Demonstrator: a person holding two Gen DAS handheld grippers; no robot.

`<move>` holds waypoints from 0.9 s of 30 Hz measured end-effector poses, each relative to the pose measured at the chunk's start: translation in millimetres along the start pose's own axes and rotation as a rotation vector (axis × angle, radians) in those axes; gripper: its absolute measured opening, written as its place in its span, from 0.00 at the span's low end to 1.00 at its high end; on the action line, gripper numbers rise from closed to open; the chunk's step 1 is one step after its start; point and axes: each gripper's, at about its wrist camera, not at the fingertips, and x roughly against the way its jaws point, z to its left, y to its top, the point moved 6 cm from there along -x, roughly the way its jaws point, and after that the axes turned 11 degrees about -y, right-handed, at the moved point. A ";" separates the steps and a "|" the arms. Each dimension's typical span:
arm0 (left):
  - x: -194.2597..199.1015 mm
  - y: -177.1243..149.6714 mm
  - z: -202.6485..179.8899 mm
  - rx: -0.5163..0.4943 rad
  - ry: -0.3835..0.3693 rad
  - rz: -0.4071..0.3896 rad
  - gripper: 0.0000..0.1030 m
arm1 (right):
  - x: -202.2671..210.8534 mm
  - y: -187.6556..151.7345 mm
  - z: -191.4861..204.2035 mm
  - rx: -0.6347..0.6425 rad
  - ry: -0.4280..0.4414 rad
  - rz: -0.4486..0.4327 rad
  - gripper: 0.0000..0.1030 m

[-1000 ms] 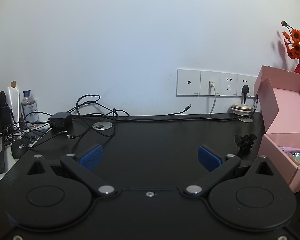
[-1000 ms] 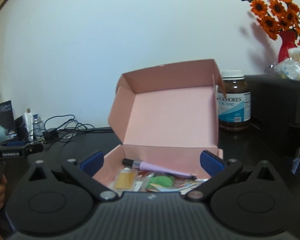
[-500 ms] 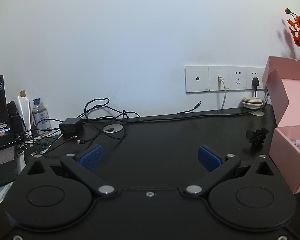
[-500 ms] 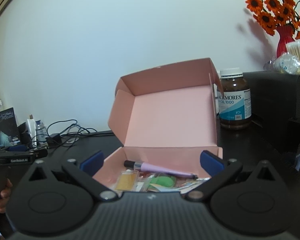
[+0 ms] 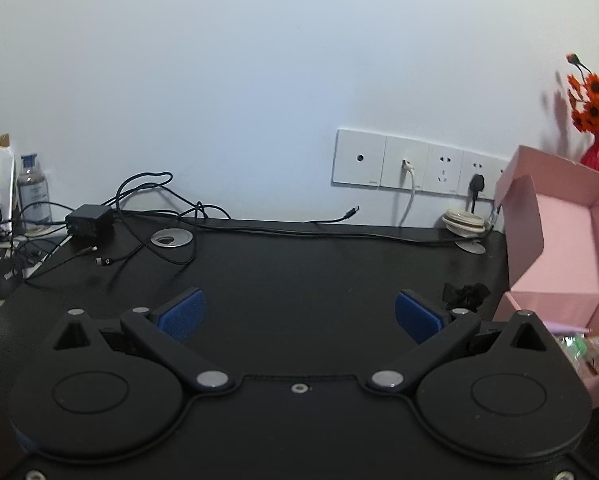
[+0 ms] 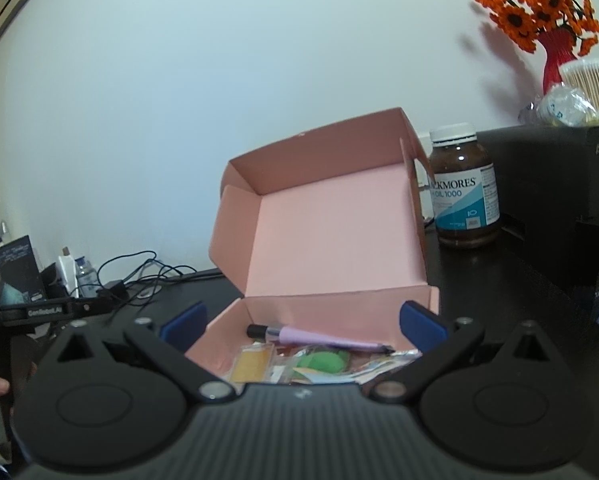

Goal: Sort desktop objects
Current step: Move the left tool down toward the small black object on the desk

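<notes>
Both sets of tongs are spread wide apart, and nothing is held by either. The left gripper (image 5: 299, 312) is pointed at the black desk (image 5: 299, 264), where a small black hair clip (image 5: 465, 296) is left lying just beside the pink box (image 5: 555, 240).

The right gripper (image 6: 302, 322) is held over the open pink box (image 6: 331, 220). A purple pen (image 6: 319, 334) and small packets (image 6: 255, 364) are seen inside.

The black clip could be missed on the black desk. The box could be pushed or its lid knocked shut if the clip is reached for carelessly.

The clip is shown only in the left view. The brown pill bottle (image 6: 465, 188) is shown only in the right view.
</notes>
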 end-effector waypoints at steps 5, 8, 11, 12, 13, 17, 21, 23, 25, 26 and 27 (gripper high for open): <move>-8.7 -2.4 -14.3 -0.066 -0.009 0.012 1.00 | -0.6 -0.8 1.6 0.008 0.005 0.004 0.99; -13.6 -1.7 -25.5 -0.094 -0.045 0.013 1.00 | -0.8 -1.2 2.1 0.011 0.008 0.003 0.99; -19.7 1.0 -36.5 -0.125 -0.080 0.009 1.00 | -0.8 -1.4 1.4 0.005 0.012 0.003 0.99; -22.1 2.2 -40.2 -0.136 -0.092 0.008 1.00 | -0.9 -1.3 1.1 0.002 0.012 0.003 0.99; -25.0 3.4 -43.7 -0.146 -0.107 0.009 1.00 | -1.0 -1.4 0.6 -0.002 0.014 0.003 0.99; -45.9 6.5 -55.9 -0.180 -0.162 0.061 1.00 | -1.4 -1.6 -1.1 -0.015 0.017 0.005 0.99; -71.8 9.1 -67.7 -0.209 -0.178 0.092 1.00 | -2.5 -2.2 -2.6 -0.024 0.017 0.011 0.99; -87.2 9.9 -70.7 -0.206 -0.190 0.123 1.00 | -2.9 -2.7 -2.8 -0.026 0.018 0.013 0.99; -101.9 10.8 -73.5 -0.206 -0.203 0.150 1.00 | -3.1 -3.2 -2.8 -0.025 0.019 0.013 0.99; -107.8 10.9 -74.9 -0.208 -0.211 0.158 1.00 | -3.3 -3.3 -2.6 -0.024 0.019 0.013 0.99; -112.7 10.7 -76.7 -0.217 -0.218 0.164 1.00 | -3.5 -3.3 -2.4 -0.023 0.019 0.012 0.99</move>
